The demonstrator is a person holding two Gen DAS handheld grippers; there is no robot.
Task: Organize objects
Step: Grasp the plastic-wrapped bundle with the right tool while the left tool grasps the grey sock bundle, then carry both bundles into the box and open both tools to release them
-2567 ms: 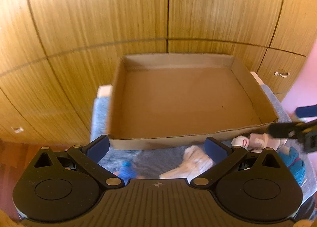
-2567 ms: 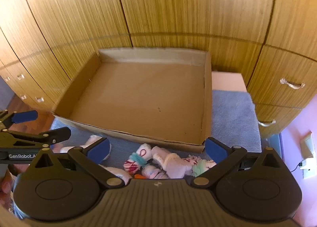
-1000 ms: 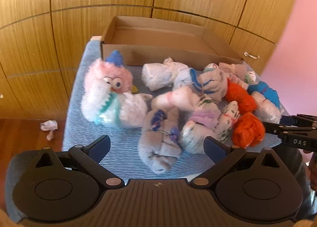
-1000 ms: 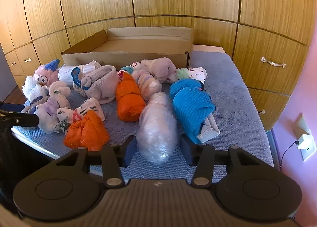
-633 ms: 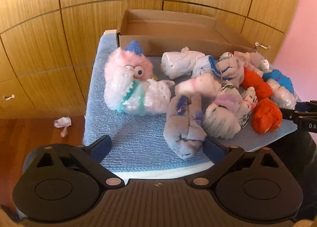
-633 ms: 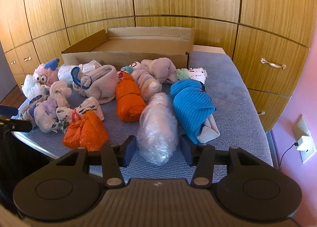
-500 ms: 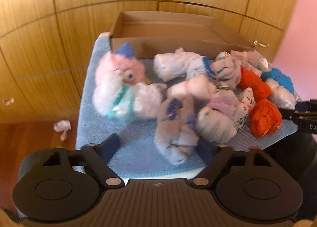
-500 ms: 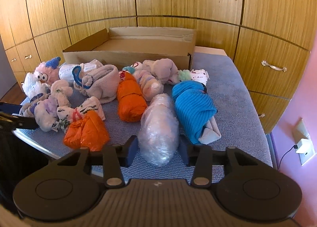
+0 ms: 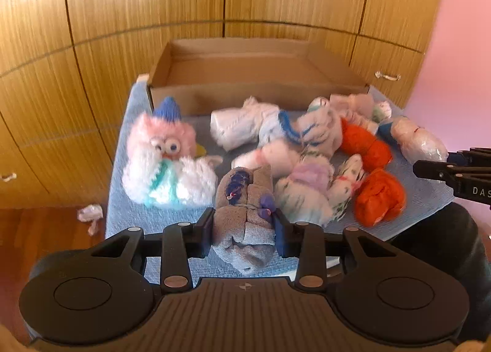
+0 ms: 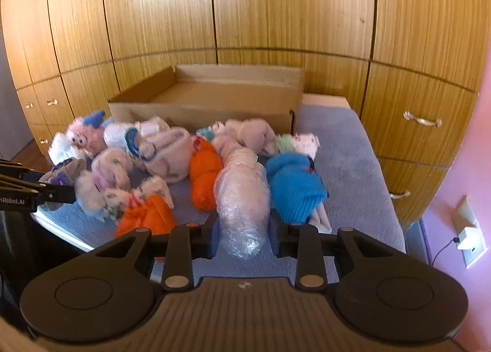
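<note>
Grey bundle (image 9: 242, 220): rolled grey cloth with purple marks, at the near edge of the worktop, pinched between both pads of the left hand-held gripper (image 9: 244, 229).
Left hand-held gripper: jaws have just been closing; both pads now press the grey bundle's sides.
Clear bundle (image 10: 242, 198): roll wrapped in clear plastic, lying lengthwise on the worktop between an orange bundle (image 10: 204, 174) and a blue bundle (image 10: 294, 186).
Right hand-held gripper (image 10: 244, 234): nearly closed after its jaws drew in further; pads clamp the near end of the clear bundle.
Plush toy (image 9: 165, 161): pink and white, blue tuft on top, googly eyes; just left of the grey bundle, near the worktop's left edge.
Other bundles: white, striped and pastel rolls crowded mid-worktop; a second orange bundle (image 9: 379, 195) near the front edge, right of the grey bundle.
Box (image 9: 184, 94): shallow open cardboard box at the far end of the worktop, behind the bundles; nothing visible inside.
Worktop (image 10: 346, 174): covered with a blue-grey cloth.
Surroundings: wooden cabinet doors (image 10: 276, 8) behind; a crumpled scrap (image 9: 90, 215) on the wooden floor at left.
</note>
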